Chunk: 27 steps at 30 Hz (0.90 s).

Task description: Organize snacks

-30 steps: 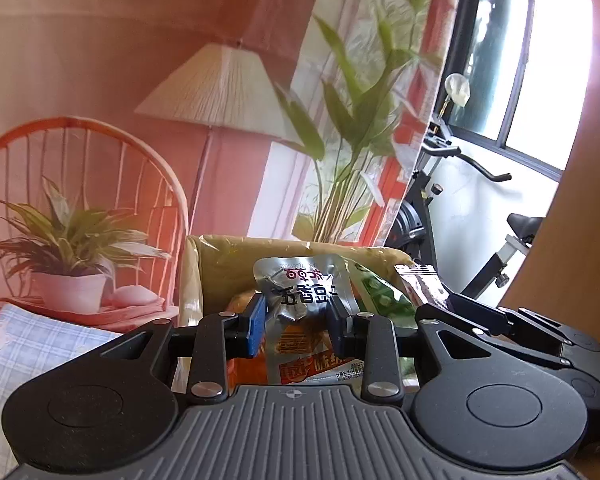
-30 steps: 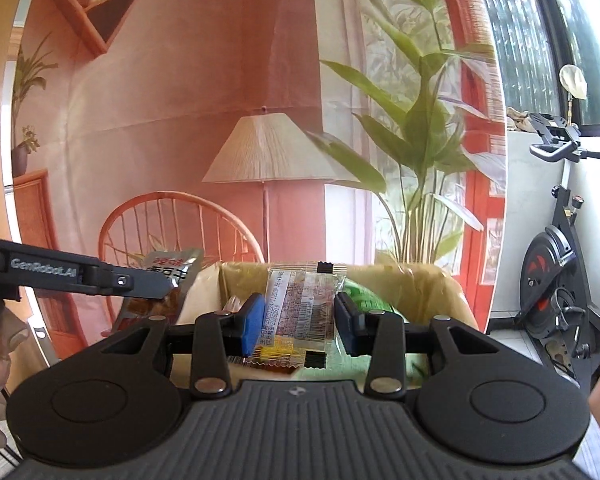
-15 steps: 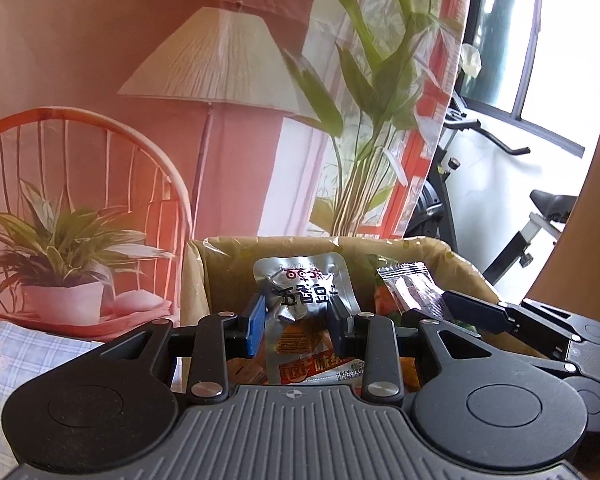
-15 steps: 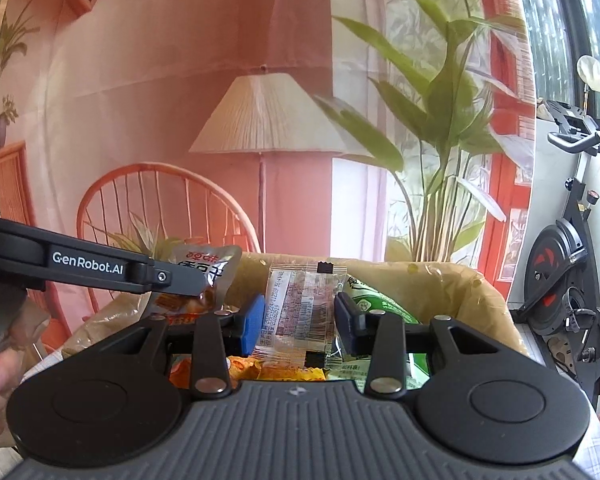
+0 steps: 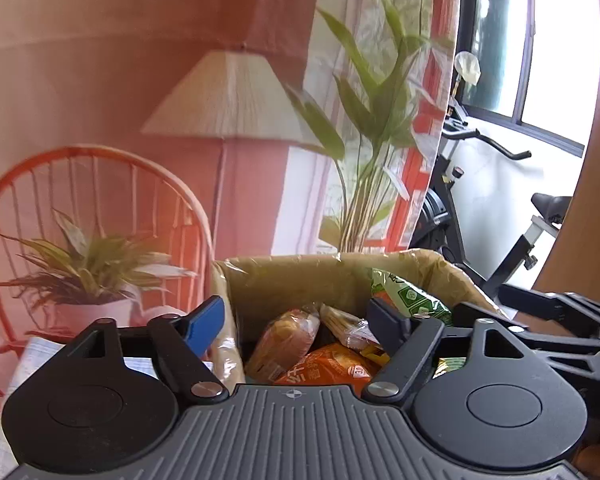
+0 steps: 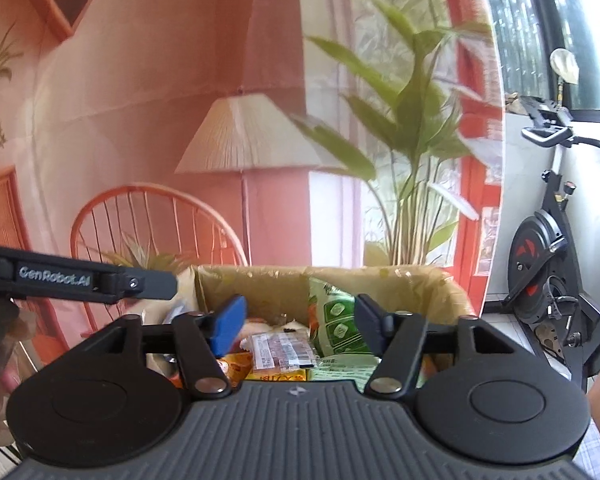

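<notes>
**Snack box, both jaws just emptied over it**

Left gripper [image 5: 296, 320]: jaws have just been opening, now spread wide, nothing between them; it hangs over the near left part of the lined cardboard box [image 5: 284, 280], pointing down into it.
Right gripper [image 6: 298, 322]: jaws have just been opening, now moderately apart, holding nothing; clear striped packet [image 6: 282, 350] lies loose in the box straight below and just beyond the jaws, long axis running left to right.
Other contents: orange packet [image 5: 332, 366] nearest the left jaws; tan bread-like packet [image 5: 282, 340] beside it; green packet [image 6: 338, 320] upright against the far right wall.
Judgement: any further snack would lie outside the box, none shows; both grippers equally near; withdrawal path clear apart from the box rim.
Surroundings: backdrop with lamp [image 6: 246, 136]; exercise bike [image 6: 548, 248] at right.
</notes>
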Tool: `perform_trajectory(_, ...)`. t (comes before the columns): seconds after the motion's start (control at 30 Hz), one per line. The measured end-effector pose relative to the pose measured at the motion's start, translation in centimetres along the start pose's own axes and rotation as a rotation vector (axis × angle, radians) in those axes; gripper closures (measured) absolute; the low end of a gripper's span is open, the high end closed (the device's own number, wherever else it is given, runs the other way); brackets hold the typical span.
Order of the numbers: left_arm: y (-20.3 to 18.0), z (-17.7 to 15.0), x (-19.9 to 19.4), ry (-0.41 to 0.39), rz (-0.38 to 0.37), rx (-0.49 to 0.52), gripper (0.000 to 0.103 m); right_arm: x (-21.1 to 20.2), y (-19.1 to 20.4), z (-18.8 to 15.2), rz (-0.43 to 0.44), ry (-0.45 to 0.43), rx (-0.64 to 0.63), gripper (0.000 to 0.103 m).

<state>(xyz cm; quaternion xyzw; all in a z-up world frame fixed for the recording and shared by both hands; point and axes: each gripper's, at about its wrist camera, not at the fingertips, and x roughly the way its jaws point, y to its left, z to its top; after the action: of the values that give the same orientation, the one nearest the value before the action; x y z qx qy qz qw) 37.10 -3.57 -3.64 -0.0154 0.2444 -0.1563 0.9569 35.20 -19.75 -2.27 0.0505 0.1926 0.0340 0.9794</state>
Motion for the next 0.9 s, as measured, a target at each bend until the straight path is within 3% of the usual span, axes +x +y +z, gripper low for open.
perform_trajectory(0.2,-0.9,-0.1,-4.7,-0.036,0.061,0.036,0.015,-4.9,0.6,1.3,-0.027,-0.048,0.023,0.0)
perform_trajectory(0.37,-1.5,-0.7,-9.0,-0.072,0.076,0.028,0.01,-8.9,1.9,2.1,-0.034,-0.063,0.01,0.0)
perform_trajectory(0.6,-2.5,-2.1,-14.8,-0.129,0.179,0.075,0.009,-14.3,4.2,1.7,-0.037,-0.103,0.0,0.0)
perform_trajectory(0.9,-3.4,-4.4,-21.6,-0.18,0.187,0.085,0.009,-19.8,7.1,0.1,-0.078,-0.135,0.004,0.0)
